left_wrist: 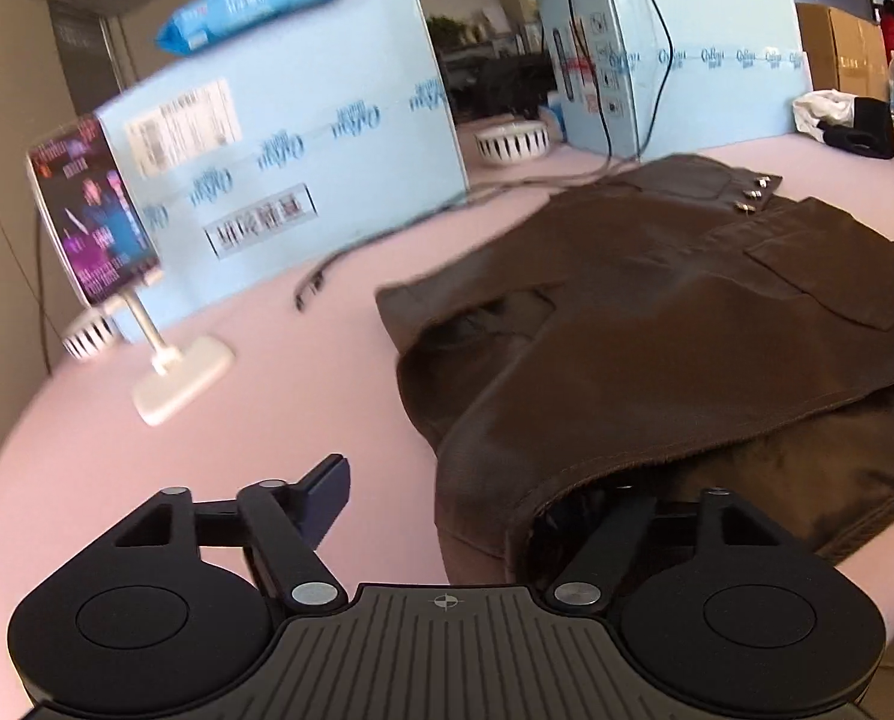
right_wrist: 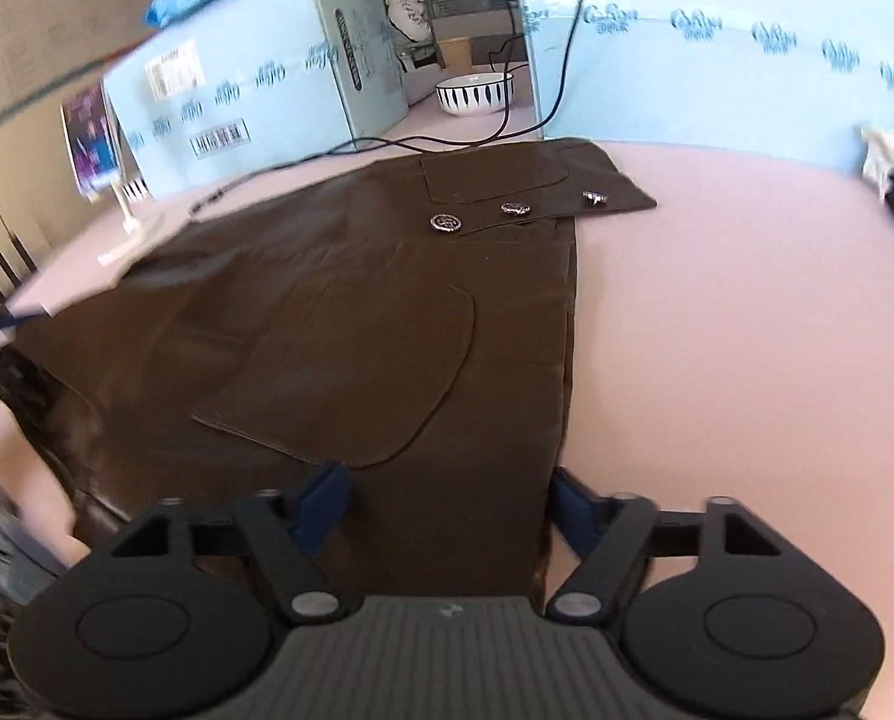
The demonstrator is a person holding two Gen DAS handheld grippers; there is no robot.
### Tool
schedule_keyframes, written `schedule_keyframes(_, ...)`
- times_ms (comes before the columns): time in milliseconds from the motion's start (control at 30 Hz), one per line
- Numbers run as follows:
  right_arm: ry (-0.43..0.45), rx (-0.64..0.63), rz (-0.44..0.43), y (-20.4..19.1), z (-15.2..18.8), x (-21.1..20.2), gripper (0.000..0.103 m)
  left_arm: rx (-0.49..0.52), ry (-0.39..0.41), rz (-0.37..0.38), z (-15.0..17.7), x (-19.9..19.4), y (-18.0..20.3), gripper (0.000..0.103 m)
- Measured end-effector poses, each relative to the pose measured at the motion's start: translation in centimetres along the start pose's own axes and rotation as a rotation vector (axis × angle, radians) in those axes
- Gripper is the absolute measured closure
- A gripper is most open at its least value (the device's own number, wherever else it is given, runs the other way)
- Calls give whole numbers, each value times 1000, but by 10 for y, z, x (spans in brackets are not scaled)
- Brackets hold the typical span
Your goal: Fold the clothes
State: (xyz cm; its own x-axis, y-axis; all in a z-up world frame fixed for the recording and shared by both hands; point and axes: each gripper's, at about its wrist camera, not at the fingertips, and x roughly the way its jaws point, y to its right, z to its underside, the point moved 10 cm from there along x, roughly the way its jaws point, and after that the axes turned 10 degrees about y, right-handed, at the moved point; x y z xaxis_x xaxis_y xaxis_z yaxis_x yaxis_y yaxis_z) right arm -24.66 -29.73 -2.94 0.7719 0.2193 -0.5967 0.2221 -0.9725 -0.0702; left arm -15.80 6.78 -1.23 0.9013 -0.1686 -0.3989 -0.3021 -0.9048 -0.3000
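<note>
A dark brown garment (left_wrist: pixel 657 324) with pockets and metal buttons lies on the pink table (left_wrist: pixel 303 396). My left gripper (left_wrist: pixel 471 480) is open at its near left corner; the left finger (left_wrist: pixel 327 492) shows on the table and the right finger is hidden under a lifted fold of the cloth. In the right wrist view the garment (right_wrist: pixel 351 324) lies spread, with three buttons (right_wrist: pixel 513 208) near its far edge. My right gripper (right_wrist: pixel 447 498) is open, its blue fingers (right_wrist: pixel 321 498) straddling the garment's near right edge.
Light blue cartons (left_wrist: pixel 303 168) stand along the table's back, with a patterned bowl (left_wrist: pixel 510 141) between them. A phone on a white stand (left_wrist: pixel 147 300) is at the left. Black cables (left_wrist: pixel 387 240) run over the table. Other clothes (left_wrist: pixel 843 120) lie far right.
</note>
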Motion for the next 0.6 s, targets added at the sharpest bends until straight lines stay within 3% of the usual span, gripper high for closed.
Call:
schedule_keyframes(100,54,39,-16,-1,-11,-9,88,100,69,-64,-12,-2,4,28)
schedule_keyframes(167,93,39,-27,-1,-17,-19,89,184,73,-79,-13,0,10,31)
schedule_keyframes(200,102,41,-34,-1,-18,-25,89,208,56,-72,-11,2,12,45)
schedule_keyframes(233,107,45,-47,-2,-18,-31,89,218,42,-60,-9,2,15,64)
schedule_keyframes(300,101,55,-74,-5,-18,-39,90,198,27,-34,-8,-2,17,78)
schedule_keyframes(400,31,61,-111,-10,-9,-40,93,220,39,-60,-10,-15,14,78)
schedule_keyframes(500,-83,33,-116,-15,7,-26,93,194,3,12,-3,-21,13,71)
schedule_keyframes(567,-93,-6,-122,-17,7,-25,88,150,-55,80,7,-20,12,50)
schedule_keyframes(600,-85,-6,-126,-16,2,-27,78,111,-67,104,8,-22,8,35)
